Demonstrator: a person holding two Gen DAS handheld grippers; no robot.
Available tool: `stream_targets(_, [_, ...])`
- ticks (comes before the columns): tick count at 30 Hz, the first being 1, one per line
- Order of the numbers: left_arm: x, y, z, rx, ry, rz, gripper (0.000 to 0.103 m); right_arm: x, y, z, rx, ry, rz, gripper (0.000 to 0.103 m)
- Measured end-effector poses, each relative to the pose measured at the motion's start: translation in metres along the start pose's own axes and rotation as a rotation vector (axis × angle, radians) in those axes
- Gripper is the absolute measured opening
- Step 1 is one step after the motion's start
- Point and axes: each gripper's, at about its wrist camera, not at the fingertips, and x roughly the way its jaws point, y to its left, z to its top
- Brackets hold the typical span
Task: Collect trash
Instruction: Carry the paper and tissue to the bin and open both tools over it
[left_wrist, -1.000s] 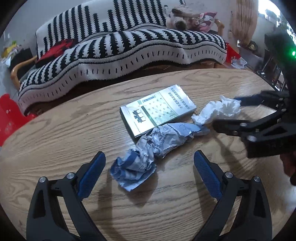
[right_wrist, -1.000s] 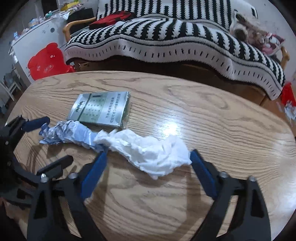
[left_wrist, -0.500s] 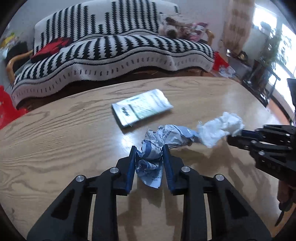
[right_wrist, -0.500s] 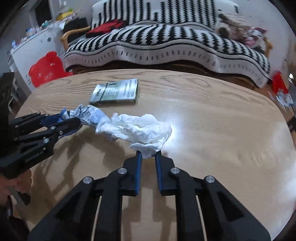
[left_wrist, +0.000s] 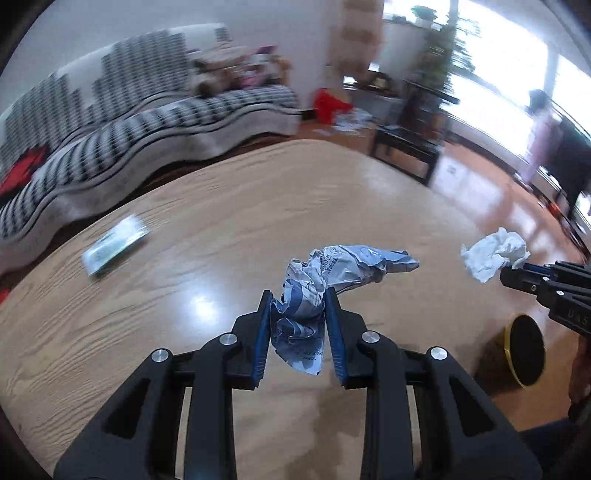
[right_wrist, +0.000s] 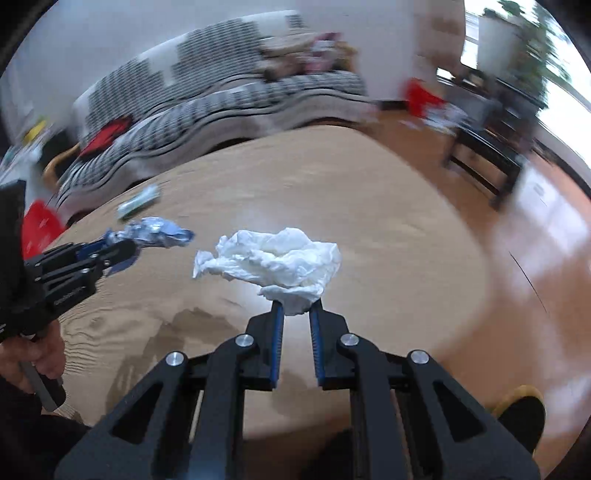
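**Both grippers pinching trash above the counter**

The crumpled blue-and-white wrapper (left_wrist: 325, 291) is sitting at the centre of the left wrist view, with its lower end squeezed between the blue pads of the left gripper (left_wrist: 297, 325) and its free end trailing to the right. In the right wrist view the same wrapper (right_wrist: 155, 230) is showing at the left of the frame, beside the left gripper (right_wrist: 122, 247).

The white crumpled tissue (right_wrist: 277, 262) is occupying the middle of the right wrist view, and the right gripper (right_wrist: 296, 314) is nipping its lower edge between nearly closed pads. In the left wrist view the tissue (left_wrist: 493, 253) is hanging at the right edge, off the tip of the right gripper (left_wrist: 517, 267).

The wooden counter (left_wrist: 184, 295) is spreading beneath both. A flat green-and-white box (left_wrist: 114, 249) is lying on it at the left, blurred. A striped sofa (left_wrist: 110, 129) is filling the upper left, and a round yellow-rimmed black container (left_wrist: 524, 350) is standing at the lower right.
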Motion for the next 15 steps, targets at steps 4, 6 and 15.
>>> stream_targets(4, [0.004, -0.093, 0.015, 0.091, -0.005, -0.116, 0.028, -0.04, -0.086, -0.04, 0.177, -0.01, -0.099, 0.014])
stream_targets(6, [0.008, -0.14, 0.018, 0.153, -0.011, -0.151, 0.028, -0.061, -0.129, -0.063, 0.266, -0.016, -0.186, 0.014])
stream_targets(15, [0.046, -0.345, -0.005, 0.357, 0.063, -0.342, 0.028, -0.124, -0.274, -0.164, 0.667, -0.054, -0.441, 0.014])
